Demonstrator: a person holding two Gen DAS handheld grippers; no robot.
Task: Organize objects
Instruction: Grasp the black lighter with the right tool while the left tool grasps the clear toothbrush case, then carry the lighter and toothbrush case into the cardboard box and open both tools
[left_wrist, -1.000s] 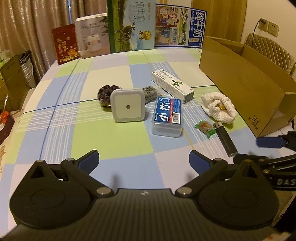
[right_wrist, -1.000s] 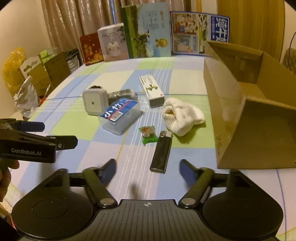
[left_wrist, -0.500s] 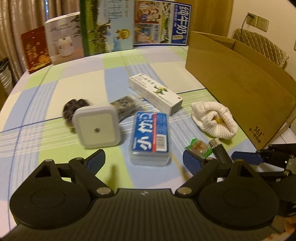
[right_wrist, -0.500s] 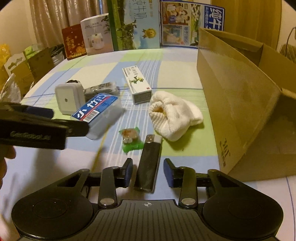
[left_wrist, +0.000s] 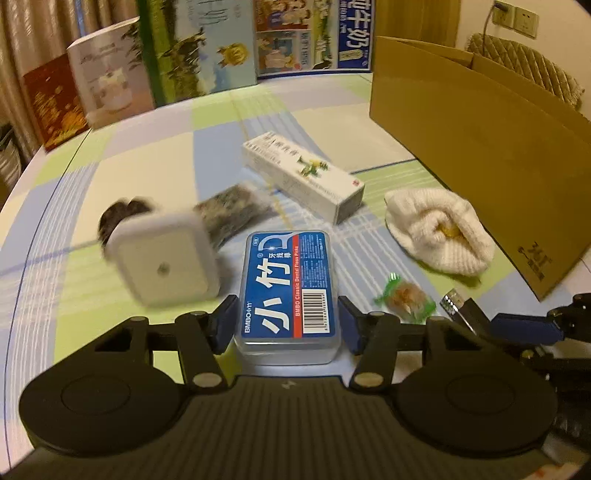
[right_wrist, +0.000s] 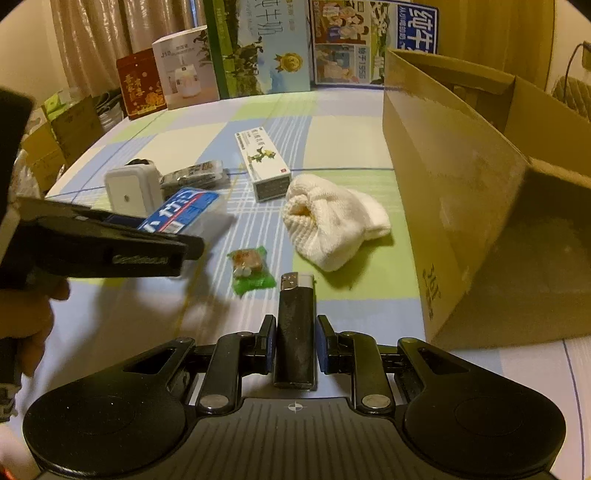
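Note:
A clear box with a blue floss-pick label (left_wrist: 288, 280) lies lengthwise between the fingers of my left gripper (left_wrist: 288, 325), whose blue pads press its two long sides. In the right wrist view that box (right_wrist: 184, 218) is blurred with motion. My right gripper (right_wrist: 295, 343) is shut on a black lighter (right_wrist: 295, 325) whose silver top points away from me. An open cardboard box (right_wrist: 461, 184) stands on the right of the checked tablecloth (left_wrist: 147, 155).
A white square night light (left_wrist: 162, 258), a dark packet (left_wrist: 232, 210) and a dark scrunchie (left_wrist: 122, 214) sit left of the floss box. A long white carton (left_wrist: 303, 177), a white knitted cloth (left_wrist: 439, 236) and a green-wrapped candy (left_wrist: 404, 297) lie nearby. Printed cartons (left_wrist: 207, 48) line the far edge.
Both grippers moved forward and narrowed from wide open. The left now clamps the floss box, the right clamps the lighter. The night light is blurred and tilted.

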